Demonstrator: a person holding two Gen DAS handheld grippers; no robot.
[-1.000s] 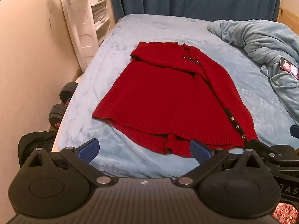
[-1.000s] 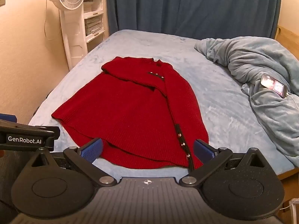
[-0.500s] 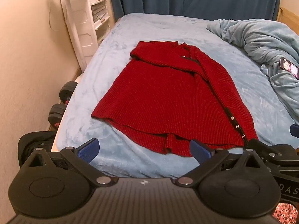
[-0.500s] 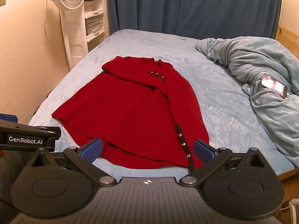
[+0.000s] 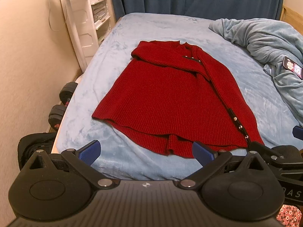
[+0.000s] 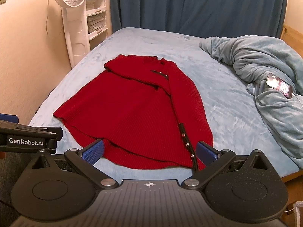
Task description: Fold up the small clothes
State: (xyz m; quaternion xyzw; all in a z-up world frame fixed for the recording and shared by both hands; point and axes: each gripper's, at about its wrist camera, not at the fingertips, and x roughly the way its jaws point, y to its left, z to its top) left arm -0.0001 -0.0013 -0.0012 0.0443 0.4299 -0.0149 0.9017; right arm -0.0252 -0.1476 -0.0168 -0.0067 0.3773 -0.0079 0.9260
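A red knitted cardigan (image 5: 170, 98) (image 6: 136, 109) lies flat on the light blue bed (image 5: 162, 30) (image 6: 227, 113), hem toward me, one sleeve folded across the chest, a black button band with metal buttons running down its right side. My left gripper (image 5: 145, 151) hovers open just before the hem's left half, nothing between its blue pads. My right gripper (image 6: 149, 150) is open too, poised over the hem's right part near the button band. Each gripper's body shows at the edge of the other's view.
A crumpled blue blanket (image 5: 265, 43) (image 6: 265, 71) is heaped at the right with a phone (image 5: 292, 67) (image 6: 280, 86) lying on it. A white fan (image 6: 71, 19) and shelves stand at the left wall. Dumbbells (image 5: 62, 104) lie on the floor beside the bed. Dark curtains hang behind.
Both views have tilted up very slightly; the cardigan and both grippers stay as they were, open and empty.
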